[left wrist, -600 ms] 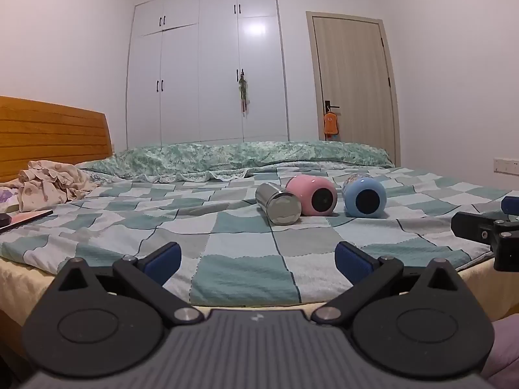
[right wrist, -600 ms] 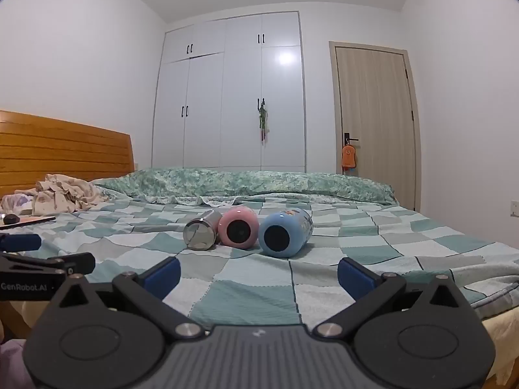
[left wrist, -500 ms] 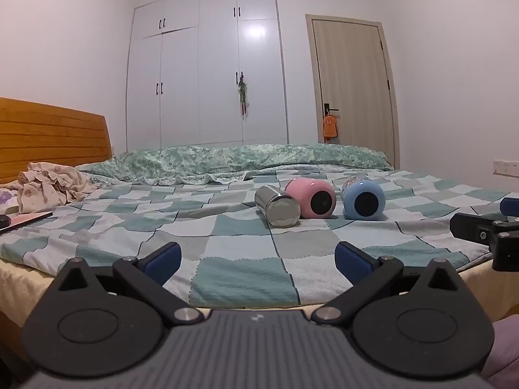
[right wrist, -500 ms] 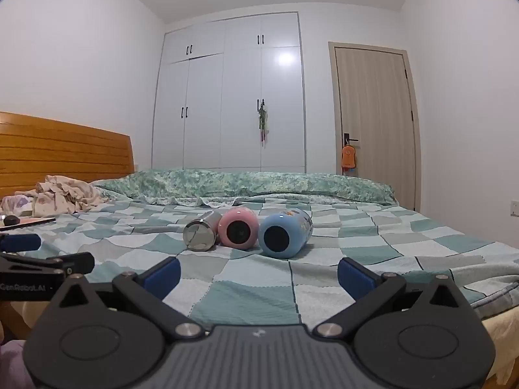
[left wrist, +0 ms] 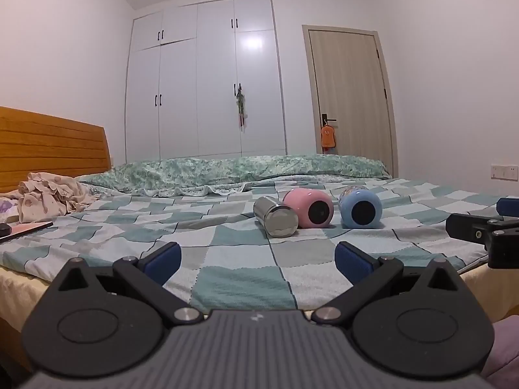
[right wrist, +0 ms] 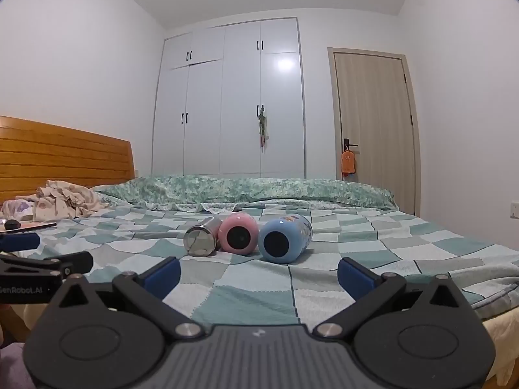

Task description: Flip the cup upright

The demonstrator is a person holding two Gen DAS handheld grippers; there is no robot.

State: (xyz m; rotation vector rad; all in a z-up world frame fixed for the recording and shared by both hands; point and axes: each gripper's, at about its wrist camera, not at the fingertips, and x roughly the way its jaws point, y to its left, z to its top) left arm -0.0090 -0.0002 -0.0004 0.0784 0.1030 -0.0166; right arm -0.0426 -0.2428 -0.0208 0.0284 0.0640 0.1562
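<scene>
Lying ahead of both grippers: bed (left wrist: 227,278) with checked green-and-white cover. On it, three cups on their sides, bases toward the cameras, well beyond the fingertips. Blue cup (right wrist: 280,240) ahead, slightly right of centre for the right gripper (right wrist: 258,272); pink cup (right wrist: 238,234) just left of it, touching the steel cup (right wrist: 201,240). Left gripper (left wrist: 258,257) spread wide, holding nothing; cups ahead and to its right. Right gripper likewise spread, holding nothing. Both hover at the near bed edge.
</scene>
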